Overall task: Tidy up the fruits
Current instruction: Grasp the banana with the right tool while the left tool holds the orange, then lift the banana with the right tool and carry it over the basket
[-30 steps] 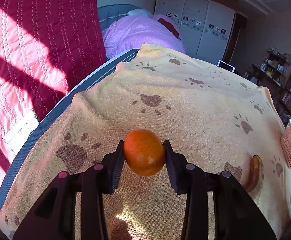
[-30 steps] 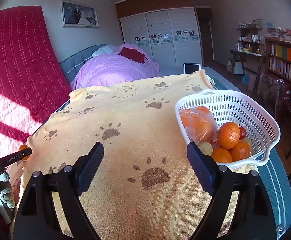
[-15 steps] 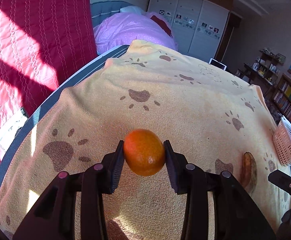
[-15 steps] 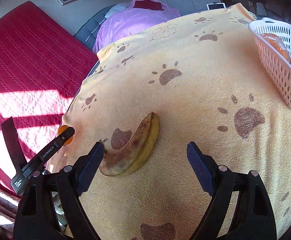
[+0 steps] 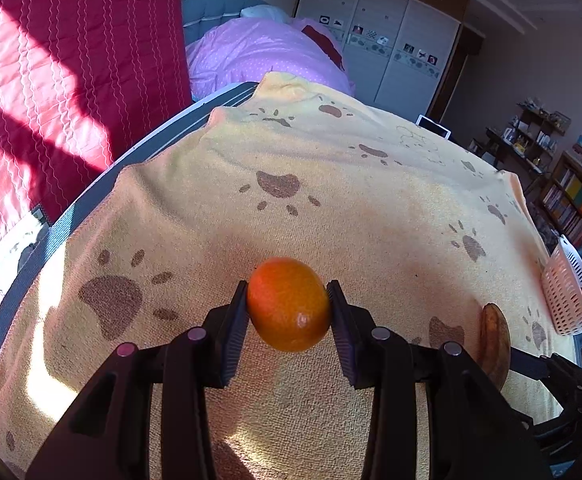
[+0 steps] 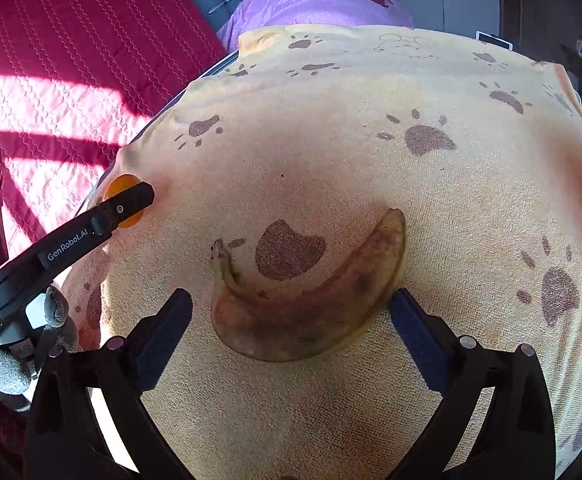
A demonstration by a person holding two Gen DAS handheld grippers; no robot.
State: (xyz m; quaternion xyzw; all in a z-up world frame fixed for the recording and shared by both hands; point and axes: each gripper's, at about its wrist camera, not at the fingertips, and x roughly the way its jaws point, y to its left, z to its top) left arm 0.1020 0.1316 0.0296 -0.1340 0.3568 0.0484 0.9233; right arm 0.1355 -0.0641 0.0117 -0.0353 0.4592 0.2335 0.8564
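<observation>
We work over a yellow blanket (image 6: 331, 152) printed with brown paw marks; the banana (image 6: 303, 316) lying on it is our landmark. It is curved, heavily browned and looks soft, with its stem end pointing up and to the left.

Our right gripper (image 6: 291, 312) hangs just above the banana's thick middle. Its jaws are opening wide, one on each side of the fruit, the right one right at the peel, though whether it touches we cannot tell. Nothing is gripped yet.

Our left gripper (image 5: 289, 308) is left of the banana and clamps an orange (image 5: 289, 304) firmly between its pads, clear of the blanket.

The white basket (image 5: 571, 292) for the fruit stands beyond the banana, to its right, at the blanket's edge.

To do this step well, we would lower the right jaws until they straddle the thick middle, close gently because the ripe flesh may bruise, then lift level so the ends do not tip.
</observation>
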